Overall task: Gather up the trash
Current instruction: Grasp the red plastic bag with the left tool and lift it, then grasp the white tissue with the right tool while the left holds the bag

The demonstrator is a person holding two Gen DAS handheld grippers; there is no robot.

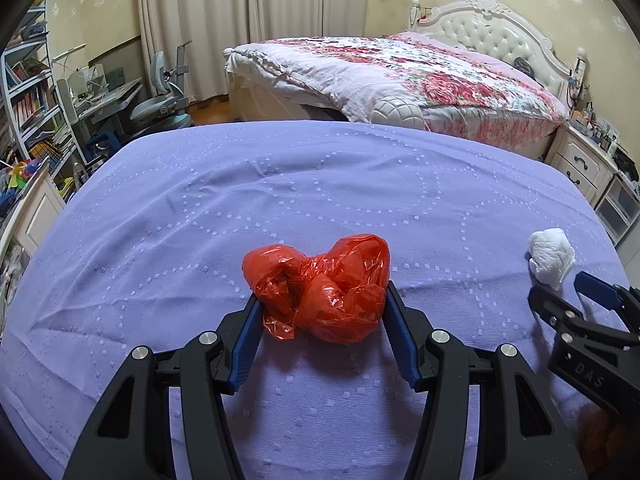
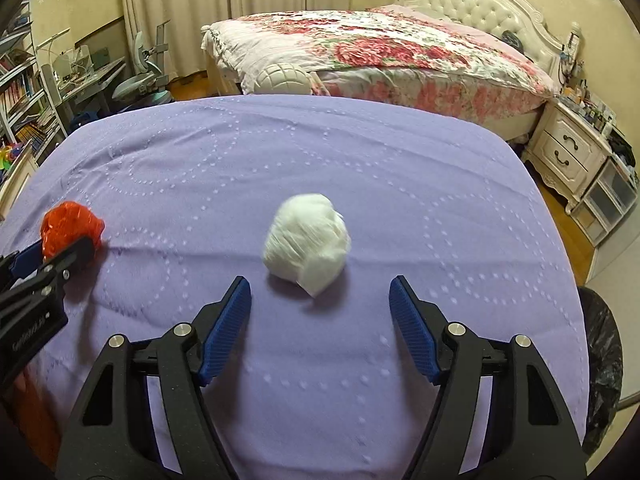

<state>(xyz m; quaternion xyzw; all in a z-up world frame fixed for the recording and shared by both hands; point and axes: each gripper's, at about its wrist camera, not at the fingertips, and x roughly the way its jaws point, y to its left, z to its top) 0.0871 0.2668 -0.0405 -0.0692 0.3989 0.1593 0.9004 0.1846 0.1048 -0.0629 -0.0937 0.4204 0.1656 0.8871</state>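
My left gripper [image 1: 320, 300], angled down at the purple cover [image 1: 200, 200], pinches the red bag [image 1: 320, 288] between its pads. My right gripper [image 2: 320, 296] tilts likewise, jaws wide, the white wad [image 2: 306, 238] just beyond its tips.

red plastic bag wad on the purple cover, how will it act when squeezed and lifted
The red plastic bag wad is crinkled thin film, so it will probably crush and spring back rather than resist. It looks puffy and likely very light. Its glossy folds may slip, though the left claw brackets it with ribbed blue pads.
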